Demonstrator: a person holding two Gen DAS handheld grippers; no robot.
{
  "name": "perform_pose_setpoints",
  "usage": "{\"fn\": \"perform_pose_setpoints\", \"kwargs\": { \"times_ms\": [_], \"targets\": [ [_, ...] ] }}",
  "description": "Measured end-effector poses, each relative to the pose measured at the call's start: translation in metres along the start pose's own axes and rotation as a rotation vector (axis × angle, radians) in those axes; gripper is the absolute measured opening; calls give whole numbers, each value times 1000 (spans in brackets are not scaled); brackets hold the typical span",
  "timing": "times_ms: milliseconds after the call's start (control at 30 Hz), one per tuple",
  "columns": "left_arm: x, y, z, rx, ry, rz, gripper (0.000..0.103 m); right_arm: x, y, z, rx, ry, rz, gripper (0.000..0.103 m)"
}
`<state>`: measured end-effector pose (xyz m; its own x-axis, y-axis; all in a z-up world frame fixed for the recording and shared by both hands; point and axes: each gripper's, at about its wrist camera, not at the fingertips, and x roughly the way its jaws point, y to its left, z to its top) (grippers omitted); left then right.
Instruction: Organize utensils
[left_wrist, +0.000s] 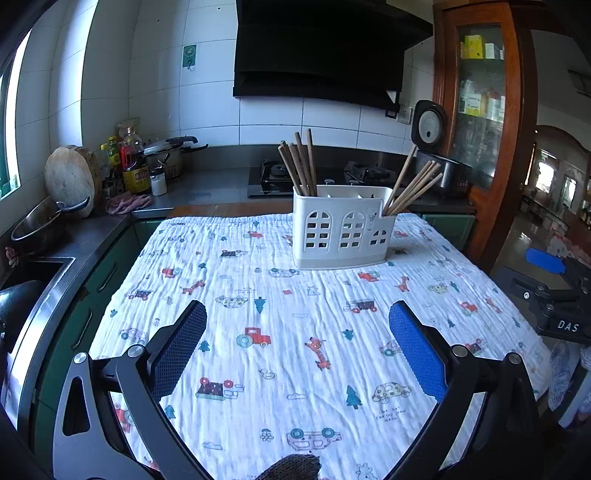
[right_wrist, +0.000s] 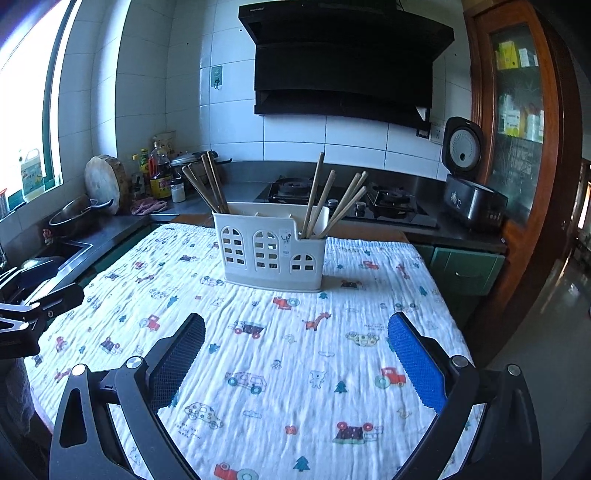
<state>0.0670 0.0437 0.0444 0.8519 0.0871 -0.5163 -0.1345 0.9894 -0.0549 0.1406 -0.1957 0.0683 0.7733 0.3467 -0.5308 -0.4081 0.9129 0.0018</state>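
A white plastic utensil holder (left_wrist: 341, 230) (right_wrist: 273, 247) with arched cut-outs stands at the far side of the table. Several wooden chopsticks (left_wrist: 301, 164) (right_wrist: 207, 184) stick up from its left compartment, and several more chopsticks (left_wrist: 412, 188) (right_wrist: 334, 197) lean right out of its right compartment. My left gripper (left_wrist: 297, 310) hovers open over the cloth, well short of the holder, with nothing between its blue pads. My right gripper (right_wrist: 295, 321) is likewise open with nothing in it. The right gripper's side (left_wrist: 554, 291) shows at the left wrist view's right edge.
A white cloth (left_wrist: 295, 332) (right_wrist: 258, 350) printed with cars and animals covers the table. Behind it run a steel counter with a stove (right_wrist: 332, 199), a rice cooker (right_wrist: 469, 184), bottles (left_wrist: 133, 162), a chopping block (left_wrist: 72, 177) and a sink (left_wrist: 33, 273) on the left. A wooden cabinet (left_wrist: 480, 110) stands at the right.
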Motion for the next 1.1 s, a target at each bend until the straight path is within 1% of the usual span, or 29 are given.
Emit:
{"fn": "perform_pose_setpoints", "kwargs": {
  "times_ms": [200,433,667,1100],
  "targets": [
    [3,0,-4,0,12,1,98,4,-1,-9,17,28,3,96],
    [3,-2,-6,6,18,0,98,6,-3,-15,32,40,3,96],
    [7,-5,-10,12,39,-2,98,7,-6,-16,39,45,9,96],
    [7,-6,-11,7,44,-6,98,9,-4,-18,41,52,14,96]
  ]
}}
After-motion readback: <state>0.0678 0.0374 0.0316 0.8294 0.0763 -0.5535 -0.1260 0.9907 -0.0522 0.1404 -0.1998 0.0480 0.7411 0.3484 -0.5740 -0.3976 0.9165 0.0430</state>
